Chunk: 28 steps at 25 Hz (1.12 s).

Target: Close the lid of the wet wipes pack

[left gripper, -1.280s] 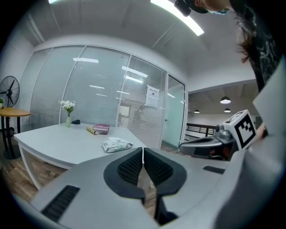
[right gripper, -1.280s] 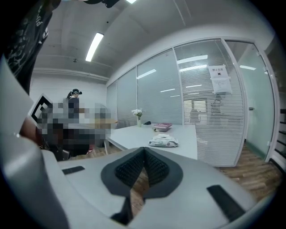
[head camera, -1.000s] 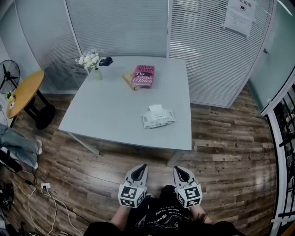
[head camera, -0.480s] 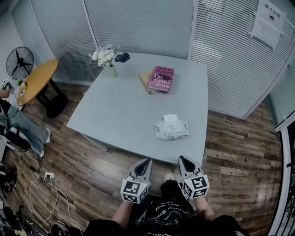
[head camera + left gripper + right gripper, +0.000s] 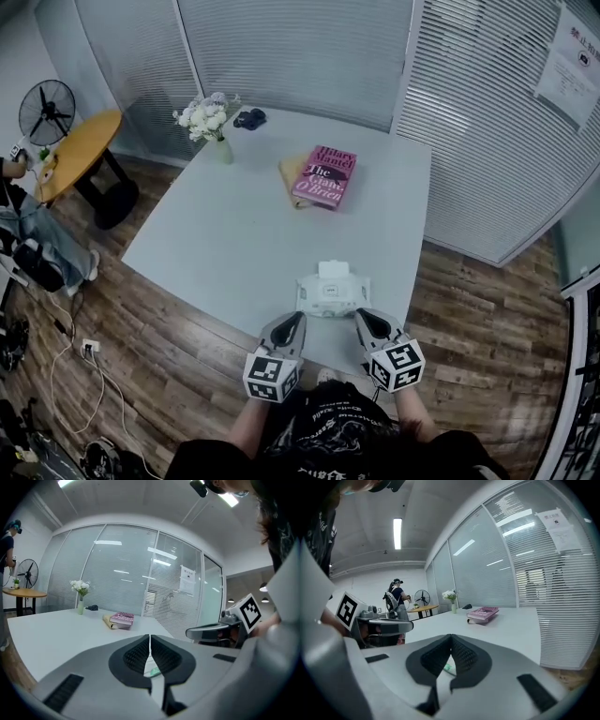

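Now the wet wipes pack (image 5: 332,292) lies close to the near edge of the worktop (image 5: 234,234), its white lid (image 5: 333,271) flipped up on the far side. The left gripper (image 5: 297,318) and right gripper (image 5: 360,315) hover just before it, side by side. Each has its jaws pressed together on nothing. A pink book (image 5: 325,175) lies farther back, well apart.

Clear run across the tabletop (image 5: 225,244)
I see bare surface left of and behind the wet wipes pack (image 5: 332,292); the pink book (image 5: 325,175) and flower vase (image 5: 214,127) stand far back.
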Tool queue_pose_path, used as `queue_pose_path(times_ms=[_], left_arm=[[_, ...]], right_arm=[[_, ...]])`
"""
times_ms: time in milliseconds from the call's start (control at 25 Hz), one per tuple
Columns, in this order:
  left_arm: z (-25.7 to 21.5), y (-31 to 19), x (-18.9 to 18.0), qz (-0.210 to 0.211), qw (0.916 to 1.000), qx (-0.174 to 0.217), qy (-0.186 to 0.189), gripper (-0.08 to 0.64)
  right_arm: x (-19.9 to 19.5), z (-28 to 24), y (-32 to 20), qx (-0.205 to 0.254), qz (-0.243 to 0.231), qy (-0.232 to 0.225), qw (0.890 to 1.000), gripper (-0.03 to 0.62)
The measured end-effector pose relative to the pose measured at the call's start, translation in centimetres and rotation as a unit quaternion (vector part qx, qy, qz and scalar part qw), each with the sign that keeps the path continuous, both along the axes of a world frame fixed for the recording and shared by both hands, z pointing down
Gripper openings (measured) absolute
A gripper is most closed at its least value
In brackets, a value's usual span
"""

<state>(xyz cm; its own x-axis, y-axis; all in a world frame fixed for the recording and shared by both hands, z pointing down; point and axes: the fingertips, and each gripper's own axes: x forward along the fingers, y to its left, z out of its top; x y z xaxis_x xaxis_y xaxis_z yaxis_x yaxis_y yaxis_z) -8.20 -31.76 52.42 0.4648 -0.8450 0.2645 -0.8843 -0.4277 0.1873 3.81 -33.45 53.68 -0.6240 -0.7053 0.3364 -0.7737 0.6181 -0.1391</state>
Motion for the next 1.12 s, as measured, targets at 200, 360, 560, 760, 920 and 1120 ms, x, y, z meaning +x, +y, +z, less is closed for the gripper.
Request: queue_pose_path(times_ms=[200,360,560,760,920,1120], left_arm=[[0.8,-3.4,1.6,-0.019,0.9998,-0.009,0.005,0.012],[1.4,-5.2,1.8,-0.023,0.9995,-0.021,0.001,0.012],[3.8,-6.7,1.2,-0.019,0.9981,-0.058,-0.011,0.012],[6.2,-7.0,0.7,0.000,0.9947,-0.100,-0.024,0.012],[8.0,-7.5,0.5,0.007,0.9920,-0.123,-0.028,0.013],[9.4,-8.1,1.1,0.024,0.9890,-0.145,-0.017,0.014]], right_arm=[[0.7,-0.2,-3.8,-0.006,-0.048,0.028,0.998,-0.002],[1.3,0.2,-6.7,-0.028,-0.031,0.023,0.999,-0.002],[1.7,1.4,-10.0,-0.068,-0.014,0.011,0.998,0.000],[0.7,3.1,-11.9,-0.111,-0.033,0.023,0.993,0.042],[0.1,4.9,-13.8,-0.156,-0.038,0.013,0.987,0.123],[-0.1,7.7,-15.4,-0.206,-0.044,0.031,0.977,0.198]])
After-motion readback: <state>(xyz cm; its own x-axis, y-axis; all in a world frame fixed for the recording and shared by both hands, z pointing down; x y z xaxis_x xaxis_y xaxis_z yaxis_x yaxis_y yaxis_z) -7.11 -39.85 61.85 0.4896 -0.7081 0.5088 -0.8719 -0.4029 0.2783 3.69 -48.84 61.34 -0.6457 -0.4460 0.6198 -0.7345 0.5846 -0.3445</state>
